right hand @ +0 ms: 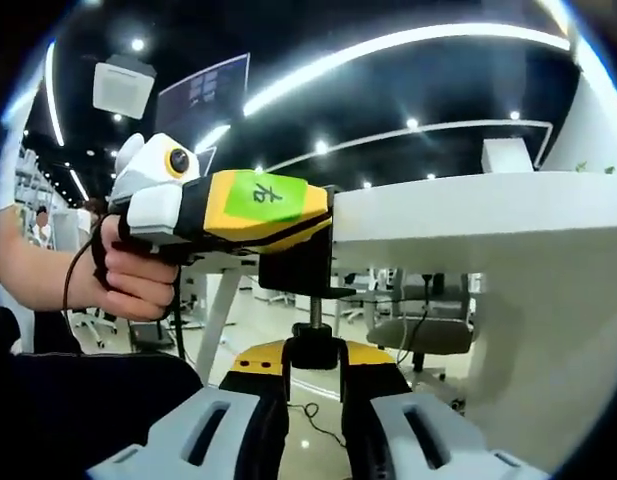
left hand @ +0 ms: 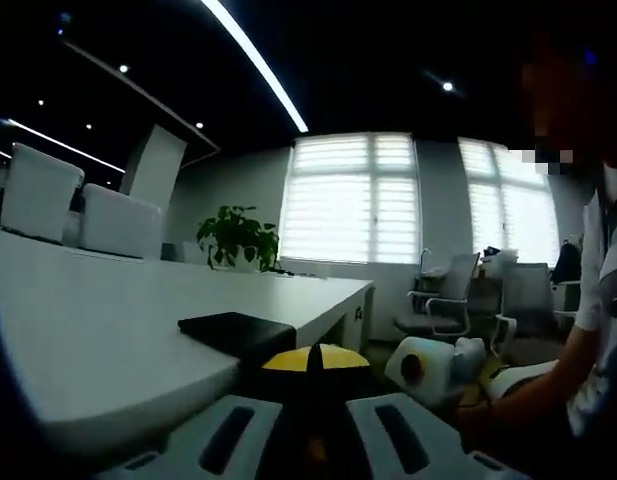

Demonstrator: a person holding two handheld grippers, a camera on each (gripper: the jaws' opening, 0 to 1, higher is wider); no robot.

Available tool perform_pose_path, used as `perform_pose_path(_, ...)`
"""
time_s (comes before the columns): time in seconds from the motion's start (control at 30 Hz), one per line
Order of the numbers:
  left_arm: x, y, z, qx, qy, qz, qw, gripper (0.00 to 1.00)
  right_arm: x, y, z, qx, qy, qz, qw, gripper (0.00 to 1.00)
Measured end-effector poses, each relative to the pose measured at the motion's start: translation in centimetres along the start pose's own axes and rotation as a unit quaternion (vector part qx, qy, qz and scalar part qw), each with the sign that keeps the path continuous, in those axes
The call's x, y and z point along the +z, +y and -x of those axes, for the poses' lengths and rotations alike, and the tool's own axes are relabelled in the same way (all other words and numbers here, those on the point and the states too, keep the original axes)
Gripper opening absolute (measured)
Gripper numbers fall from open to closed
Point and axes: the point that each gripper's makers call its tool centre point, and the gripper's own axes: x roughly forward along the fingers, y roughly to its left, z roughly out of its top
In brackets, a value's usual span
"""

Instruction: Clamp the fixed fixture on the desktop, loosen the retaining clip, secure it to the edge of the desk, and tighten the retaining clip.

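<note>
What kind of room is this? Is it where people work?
Most likely an office. There is a long white desk, swivel chairs by big windows with blinds, and strip lights on the ceiling.

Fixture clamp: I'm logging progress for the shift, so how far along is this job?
Done: the fixture sits on the desk edge, plate on top. In hand: the right gripper has its jaws closed on the retaining clip underneath; the left gripper meets the fixture. Left: finishing the tightening; how tight it is cannot be told.
</note>
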Motion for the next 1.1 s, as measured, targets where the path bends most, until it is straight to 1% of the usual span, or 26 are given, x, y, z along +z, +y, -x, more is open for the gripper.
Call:
perform_pose_path(0.1, 0.0, -0.1, 0.0, -0.001, 0.001, 0.000, 1.0000, 0.01, 0.0, 0.0, 0.0, 0.020, -0.004, -0.006, 0.9998, 0.16)
perform_pose_path(0.27, 0.0, -0.1, 0.0, -0.003, 0.000, -0.003, 1.0000, 0.01, 0.0, -0.2, -0.1, 0.072, -0.003, -0.015, 0.9973, 0.16)
perform_pose_path(0.33, 0.0, -0.1, 0.0, -0.004, 0.001, -0.002, 1.0000, 0.01, -0.1, -0.2, -0.2, 0.098, -0.001, -0.026, 0.9949, 0.17)
perform_pose_path(0.4, -0.1, -0.1, 0.0, -0.004, 0.002, -0.003, 1.0000, 0.01, -0.1, -0.3, -0.2, 0.110, 0.000, -0.026, 0.9936, 0.17)
perform_pose_path(0.47, -0.1, -0.1, 0.0, -0.004, 0.003, -0.004, 1.0000, 0.01, -0.1, -0.4, -0.1, 0.113, 0.002, -0.024, 0.9933, 0.17)
perform_pose_path(0.5, -0.1, -0.1, 0.0, -0.004, 0.003, -0.004, 1.0000, 0.01, 0.0, -0.3, -0.1, 0.109, 0.000, -0.026, 0.9937, 0.17)
perform_pose_path(0.53, -0.1, -0.1, 0.0, -0.004, 0.003, -0.004, 1.0000, 0.01, 0.0, -0.6, 0.0, 0.088, -0.002, -0.030, 0.9956, 0.19)
perform_pose_path(0.6, -0.1, -0.1, 0.0, -0.004, 0.003, -0.004, 1.0000, 0.01, -0.1, -1.1, 0.5, 0.037, 0.013, -0.027, 0.9988, 0.27)
perform_pose_path(0.63, -0.1, -0.1, 0.0, -0.004, 0.003, -0.004, 1.0000, 0.01, 0.3, -0.9, 0.7, 0.026, 0.005, -0.030, 0.9992, 0.29)
perform_pose_path(0.67, -0.1, -0.1, 0.0, -0.004, 0.003, -0.005, 1.0000, 0.01, 0.8, -0.5, 1.0, 0.000, -0.002, -0.037, 0.9993, 0.29)
perform_pose_path(0.7, -0.1, -0.1, 0.0, -0.004, 0.002, -0.005, 1.0000, 0.01, 0.9, 0.0, 1.1, -0.013, 0.000, -0.043, 0.9990, 0.28)
perform_pose_path(0.73, -0.1, -0.1, 0.0, -0.005, 0.002, -0.005, 1.0000, 0.01, 0.9, 0.4, 1.1, -0.022, 0.004, -0.036, 0.9991, 0.28)
perform_pose_path(0.77, -0.1, -0.1, 0.0, -0.005, 0.001, -0.004, 1.0000, 0.01, 0.5, 0.3, 0.9, -0.045, 0.017, -0.033, 0.9983, 0.28)
perform_pose_path(0.8, -0.1, -0.1, 0.0, -0.005, 0.001, -0.004, 1.0000, 0.01, 0.5, 0.8, 0.6, -0.048, 0.018, -0.037, 0.9980, 0.28)
perform_pose_path(0.87, -0.1, -0.2, 0.0, -0.006, 0.001, -0.003, 1.0000, 0.01, 0.0, 0.6, -0.3, -0.064, 0.030, -0.029, 0.9971, 0.28)
perform_pose_path(0.9, -0.1, -0.2, 0.0, -0.005, 0.001, -0.004, 1.0000, 0.01, -0.2, 0.4, -0.8, -0.070, 0.031, -0.025, 0.9968, 0.28)
perform_pose_path(1.0, -0.1, -0.1, 0.0, -0.005, 0.001, -0.005, 1.0000, 0.01, -0.4, -0.3, -1.8, -0.087, 0.030, -0.048, 0.9946, 0.28)
perform_pose_path(1.07, -0.1, -0.1, 0.0, -0.004, 0.001, -0.006, 1.0000, 0.01, -0.4, -0.8, -1.9, -0.094, 0.027, -0.053, 0.9938, 0.25)
perform_pose_path(1.1, -0.1, -0.1, 0.0, -0.004, 0.001, -0.006, 1.0000, 0.01, -0.5, -0.9, -1.9, -0.093, 0.027, -0.058, 0.9936, 0.25)
